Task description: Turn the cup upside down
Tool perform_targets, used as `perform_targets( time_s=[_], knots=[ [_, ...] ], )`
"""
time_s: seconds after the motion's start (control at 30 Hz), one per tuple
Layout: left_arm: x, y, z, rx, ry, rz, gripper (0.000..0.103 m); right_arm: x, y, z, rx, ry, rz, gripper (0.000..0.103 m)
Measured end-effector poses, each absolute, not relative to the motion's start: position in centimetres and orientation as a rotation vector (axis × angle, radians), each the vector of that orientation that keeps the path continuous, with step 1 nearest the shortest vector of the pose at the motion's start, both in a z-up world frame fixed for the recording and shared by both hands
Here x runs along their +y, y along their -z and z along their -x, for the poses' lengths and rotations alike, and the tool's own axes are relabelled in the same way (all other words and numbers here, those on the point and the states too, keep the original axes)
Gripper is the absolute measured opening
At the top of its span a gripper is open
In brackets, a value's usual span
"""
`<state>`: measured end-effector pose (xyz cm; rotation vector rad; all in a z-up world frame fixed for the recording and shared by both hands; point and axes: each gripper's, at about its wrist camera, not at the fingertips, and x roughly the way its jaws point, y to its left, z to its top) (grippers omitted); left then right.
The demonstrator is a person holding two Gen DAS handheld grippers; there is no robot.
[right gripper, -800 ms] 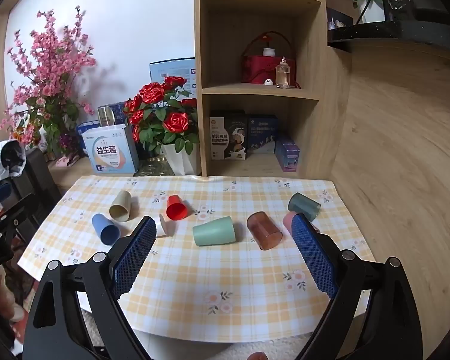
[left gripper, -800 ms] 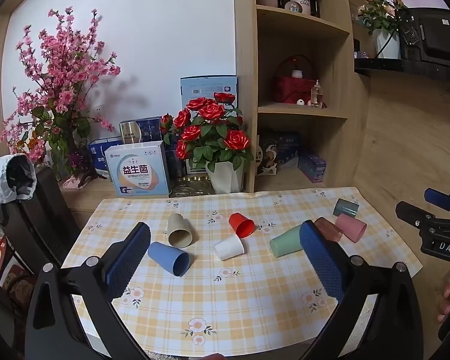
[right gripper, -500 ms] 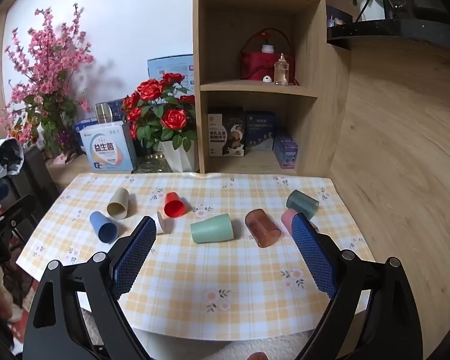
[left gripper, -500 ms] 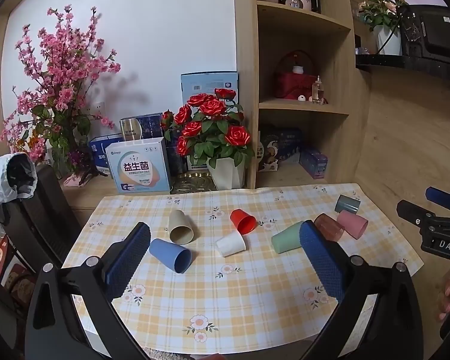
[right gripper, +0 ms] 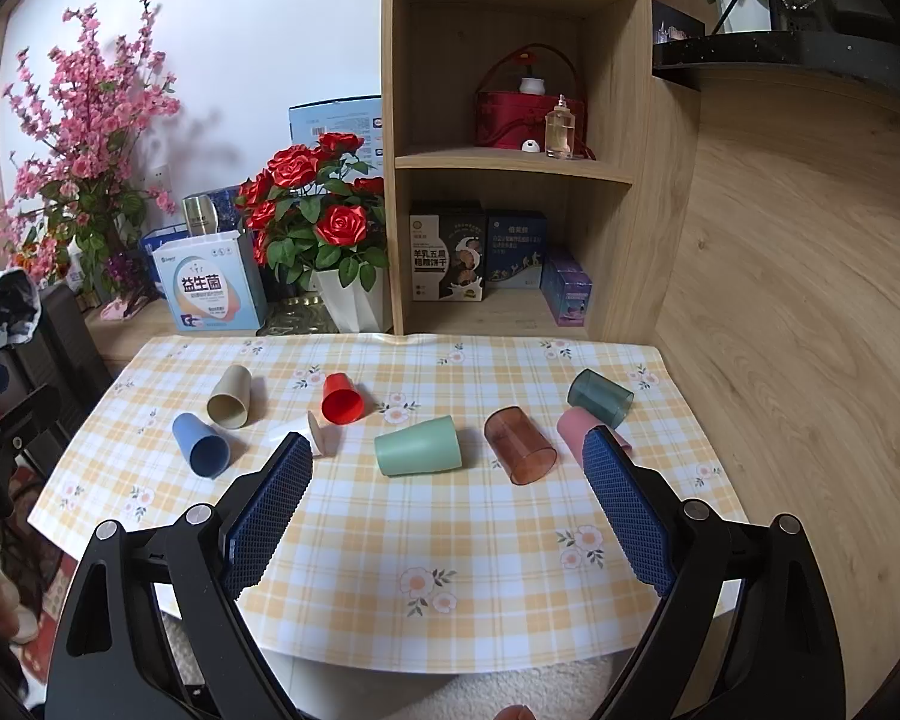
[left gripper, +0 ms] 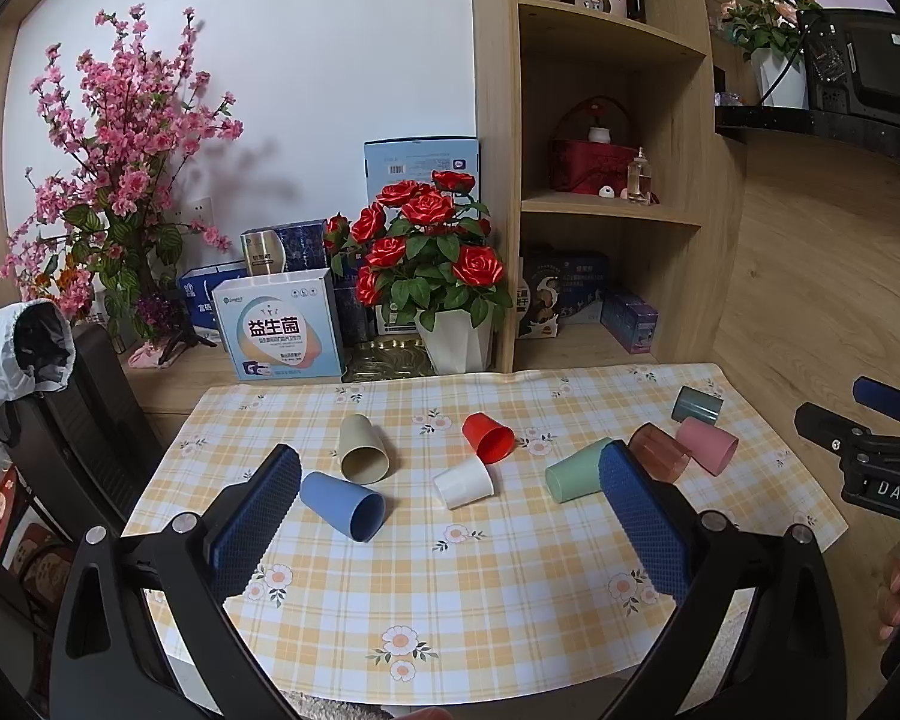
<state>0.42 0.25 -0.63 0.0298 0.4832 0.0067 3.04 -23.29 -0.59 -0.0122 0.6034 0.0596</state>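
Several cups lie on their sides on the checked tablecloth (left gripper: 480,588): a blue cup (left gripper: 343,505), beige cup (left gripper: 362,449), white cup (left gripper: 464,483), red cup (left gripper: 488,436), green cup (left gripper: 573,471), brown cup (left gripper: 660,453), pink cup (left gripper: 707,445) and dark teal cup (left gripper: 697,404). The right wrist view shows them too, with the green cup (right gripper: 417,445) and brown cup (right gripper: 519,445) nearest the middle. My left gripper (left gripper: 450,474) is open and empty, above the table's near side. My right gripper (right gripper: 447,456) is open and empty, also held back from the cups.
A pot of red roses (left gripper: 432,276), boxes (left gripper: 282,330) and a pink blossom plant (left gripper: 120,180) stand behind the table. A wooden shelf unit (right gripper: 510,150) rises at the back right. A dark chair (left gripper: 84,408) is left of the table.
Both grippers have drifted slightly; the table and cups sit a little lower and closer in both views. No cup has moved.
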Motion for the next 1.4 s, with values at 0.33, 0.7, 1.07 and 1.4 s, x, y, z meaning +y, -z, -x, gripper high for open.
perform_targets(
  time_s=[0.33,0.7,1.07,1.4],
  knots=[
    [0.22,0.67,-0.47,0.484,-0.006,-0.030,0.097,-23.29,0.48,-3.00,0.602,-0.057,0.013,0.089],
    [0.22,0.67,-0.45,0.484,-0.005,-0.030,0.097,-23.47,0.53,-3.07,0.604,-0.055,0.013,0.089],
    [0.27,0.65,-0.45,0.484,-0.005,-0.028,0.097,-23.55,0.68,-3.07,0.604,-0.055,0.011,0.089],
    [0.28,0.67,-0.48,0.485,-0.005,-0.027,0.097,-23.61,0.68,-2.98,0.603,-0.055,0.010,0.089]
  ],
)
